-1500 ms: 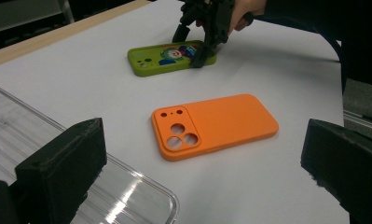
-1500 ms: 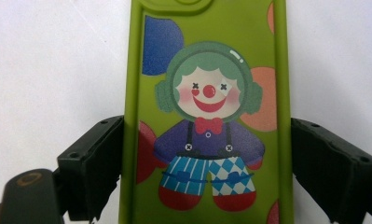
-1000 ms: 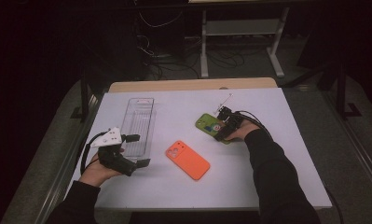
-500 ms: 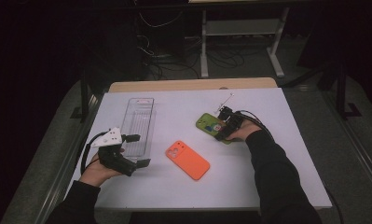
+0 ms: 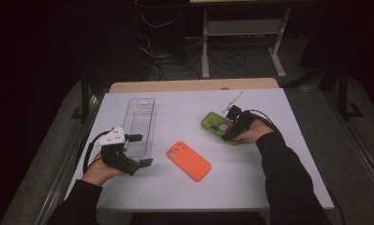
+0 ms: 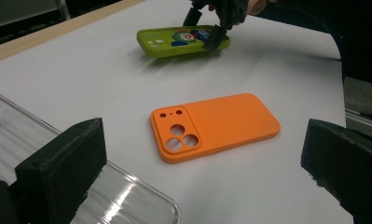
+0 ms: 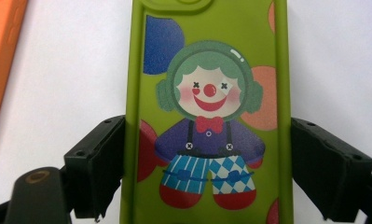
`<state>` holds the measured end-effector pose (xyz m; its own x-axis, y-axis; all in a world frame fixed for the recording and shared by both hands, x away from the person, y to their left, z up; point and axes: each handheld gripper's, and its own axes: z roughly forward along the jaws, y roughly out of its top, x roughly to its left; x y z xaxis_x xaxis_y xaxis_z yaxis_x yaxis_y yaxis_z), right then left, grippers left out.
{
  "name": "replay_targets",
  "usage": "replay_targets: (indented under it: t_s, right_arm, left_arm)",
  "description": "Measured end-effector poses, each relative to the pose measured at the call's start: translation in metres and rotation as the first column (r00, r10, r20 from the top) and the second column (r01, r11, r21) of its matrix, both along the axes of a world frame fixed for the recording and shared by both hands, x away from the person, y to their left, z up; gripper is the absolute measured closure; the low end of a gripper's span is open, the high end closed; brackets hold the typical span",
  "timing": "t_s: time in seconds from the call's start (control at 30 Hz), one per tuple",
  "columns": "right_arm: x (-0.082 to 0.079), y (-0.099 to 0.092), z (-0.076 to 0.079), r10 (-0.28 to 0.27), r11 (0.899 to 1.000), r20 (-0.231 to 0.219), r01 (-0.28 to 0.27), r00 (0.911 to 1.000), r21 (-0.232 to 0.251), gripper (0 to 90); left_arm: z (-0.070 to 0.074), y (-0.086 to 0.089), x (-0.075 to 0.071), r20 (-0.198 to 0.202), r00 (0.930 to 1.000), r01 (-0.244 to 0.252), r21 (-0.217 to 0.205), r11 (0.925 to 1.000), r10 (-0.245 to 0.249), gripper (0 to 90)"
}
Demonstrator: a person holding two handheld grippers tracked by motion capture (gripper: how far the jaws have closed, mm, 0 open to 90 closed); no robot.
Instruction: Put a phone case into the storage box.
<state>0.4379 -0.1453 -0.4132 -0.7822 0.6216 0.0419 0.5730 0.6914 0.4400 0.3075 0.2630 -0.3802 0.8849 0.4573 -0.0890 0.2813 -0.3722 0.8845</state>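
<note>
**Jaws astride the green case's width**

Fingers (image 7: 97, 170) of the right gripper (image 7: 207, 172) press the long edges of the green clown case (image 7: 207, 116) — held, its long axis running straight ahead between them. In the left gripper view that case (image 6: 174, 42) seems tilted off the table (image 6: 81, 84), though blur clouds it. There the left gripper (image 6: 197, 163) stands wide and empty, facing the orange case (image 6: 221, 123). From above, the right hand (image 5: 250, 133) is nearer the green case — the tray (image 5: 140, 122) lies by the left.
</note>
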Motion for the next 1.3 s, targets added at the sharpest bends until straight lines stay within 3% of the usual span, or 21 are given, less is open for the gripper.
replay_targets:
  t_s: [0.3, 0.5, 0.77, 0.97, 1.2, 1.3]
  right_arm:
    - [-0.014, -0.002, 0.007, 0.019, 0.999, 0.015, -0.019, 0.9997, 0.026, 15.2]
    - [-0.026, 0.002, 0.015, 0.054, 0.998, 0.049, -0.055, 0.9974, 0.018, 15.2]
    - [-0.036, 0.004, 0.021, 0.089, 0.996, 0.062, -0.090, 0.9942, 0.014, 15.2]
    - [-0.048, 0.000, 0.031, 0.101, 0.994, 0.064, -0.103, 0.9929, 0.042, 15.2]
    - [-0.057, -0.003, 0.036, 0.105, 0.993, 0.074, -0.109, 0.9917, 0.045, 15.1]
    - [-0.059, -0.003, 0.036, 0.109, 0.993, 0.077, -0.113, 0.9910, 0.045, 15.1]
  left_arm:
    - [0.002, 0.004, -0.002, -0.004, 0.9998, -0.019, -0.007, 0.9998, 0.019, 0.0]
    - [0.001, 0.004, -0.001, -0.011, 0.9999, -0.011, 0.003, 0.9999, 0.011, 0.0]
    - [0.004, 0.000, 0.003, -0.016, 0.9999, 0.000, 0.011, 0.9999, 0.000, 0.0]
    - [0.012, -0.012, 0.011, -0.012, 0.9998, 0.015, -0.020, 0.9997, -0.015, 0.0]
    - [0.020, -0.023, 0.019, -0.011, 0.9987, 0.049, -0.004, 0.9988, -0.049, 0.0]
    - [0.024, -0.033, 0.026, -0.008, 0.9976, 0.069, -0.022, 0.9974, -0.069, 0.0]
